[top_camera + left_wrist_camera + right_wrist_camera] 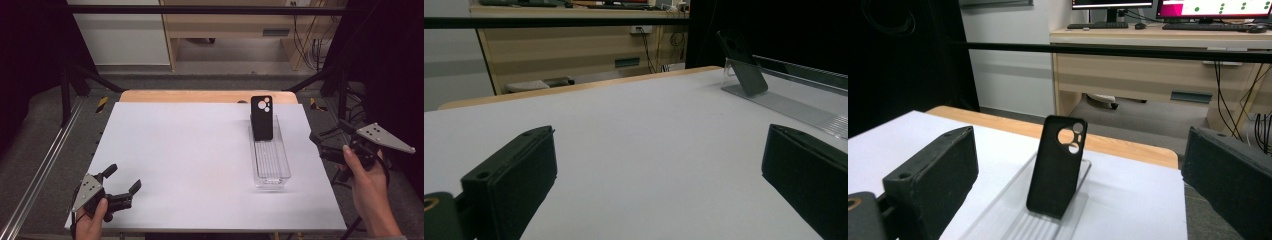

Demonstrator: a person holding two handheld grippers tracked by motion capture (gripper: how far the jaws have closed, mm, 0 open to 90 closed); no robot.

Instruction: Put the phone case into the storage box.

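Seen from above: a black phone case with round camera cutouts standing tilted against the far end wall of a long clear plastic tray, on the right half of a white tabletop. Left gripper, held in a hand at the near left corner of the table, jaws spread wide apart and gripping nothing, low over the bare white surface. Case and tray well ahead of that gripper and off to its right, far from its jaws; in the left gripper view, case leaning at the far end of the ribbed tray, between and beyond the two black jaws' line, toward the right one. Right gripper, held in a hand just past the table's right edge, jaws likewise parted and empty, grey three-cornered plate on top. Ahead of this gripper, in the right gripper view, case upright-leaning in the tray, framed midway between the open jaws but clear of both. Beyond the table: a pale wooden desk with monitors.
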